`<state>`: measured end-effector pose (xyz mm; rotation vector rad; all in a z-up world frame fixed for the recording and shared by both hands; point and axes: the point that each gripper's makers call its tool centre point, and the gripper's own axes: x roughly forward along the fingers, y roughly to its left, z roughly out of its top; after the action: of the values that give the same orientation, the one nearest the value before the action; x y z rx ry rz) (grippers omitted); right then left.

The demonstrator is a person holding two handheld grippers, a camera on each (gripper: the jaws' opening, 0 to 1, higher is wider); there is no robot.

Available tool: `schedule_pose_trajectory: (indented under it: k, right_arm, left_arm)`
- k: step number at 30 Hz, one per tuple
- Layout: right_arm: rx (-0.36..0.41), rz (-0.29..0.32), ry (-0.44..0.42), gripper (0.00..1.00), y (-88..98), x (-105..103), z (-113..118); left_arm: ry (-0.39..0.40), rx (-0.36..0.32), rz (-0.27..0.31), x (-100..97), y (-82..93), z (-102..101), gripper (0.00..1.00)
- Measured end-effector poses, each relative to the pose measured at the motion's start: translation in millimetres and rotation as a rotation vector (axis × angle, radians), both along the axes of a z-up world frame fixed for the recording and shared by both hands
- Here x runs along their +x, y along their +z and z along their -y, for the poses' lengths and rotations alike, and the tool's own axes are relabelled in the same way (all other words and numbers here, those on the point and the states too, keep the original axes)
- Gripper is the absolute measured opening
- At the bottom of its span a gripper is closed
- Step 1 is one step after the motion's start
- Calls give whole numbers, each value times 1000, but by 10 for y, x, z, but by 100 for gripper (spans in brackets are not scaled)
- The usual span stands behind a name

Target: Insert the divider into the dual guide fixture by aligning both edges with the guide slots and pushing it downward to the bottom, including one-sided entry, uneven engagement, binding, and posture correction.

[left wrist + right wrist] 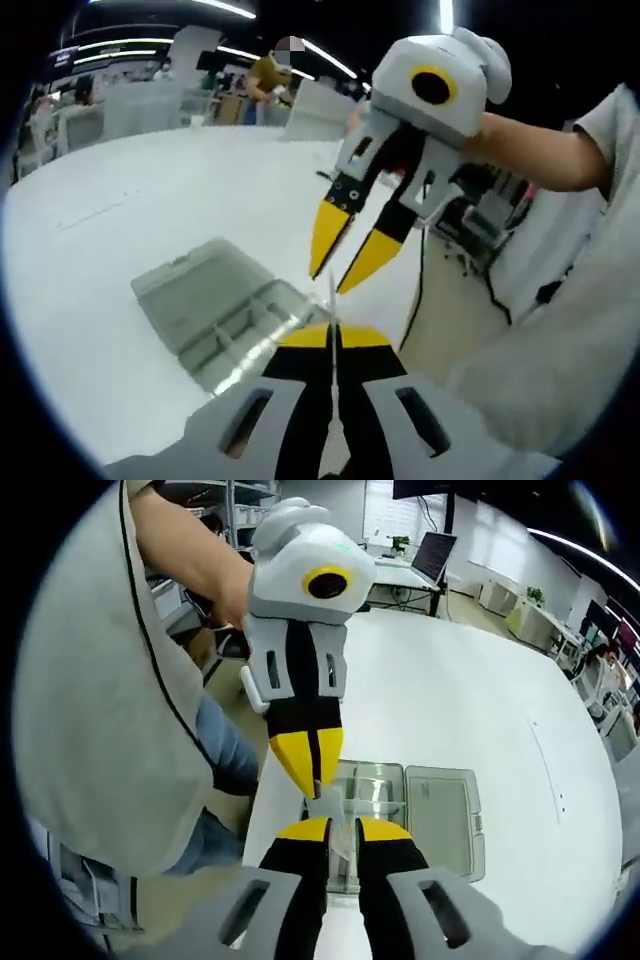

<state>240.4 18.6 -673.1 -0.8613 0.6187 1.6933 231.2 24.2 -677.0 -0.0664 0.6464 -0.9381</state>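
My left gripper (333,335) is shut on a thin clear divider (333,302), held edge-on well above the table. The right gripper (335,278) reaches in from the upper right. Its yellow jaws stand slightly apart on either side of the divider's far edge. In the right gripper view, my right gripper (343,830) is open, with the clear divider (342,853) faintly visible in the gap. The left gripper (315,778) points down at it, shut. The guide fixture is a clear plastic case (205,300) with slotted compartments. It lies open on the white table, below both grippers (440,810).
The white table (150,200) stretches wide around the case. A person's arm and pale shirt (560,300) fill the right side, close to the table's edge. A black cable (420,280) hangs off that edge. Desks, monitors and another person stand far behind.
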Motion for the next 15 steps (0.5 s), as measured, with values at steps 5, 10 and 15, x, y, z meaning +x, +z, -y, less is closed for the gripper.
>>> schedule_pose_trajectory:
  k: [5,10,15]
  right_arm:
    - [-15,-20,19,4,-3,-31,-11]
    - [-27,-47,32,1,-2,-62,-17]
    - [-34,-52,41,0,7,-79,-32]
  left_arm:
    - [-27,20,43,3,29,2,0]
    - [-43,39,69,3,29,-11,0]
    - [-49,41,81,-4,31,-31,0]
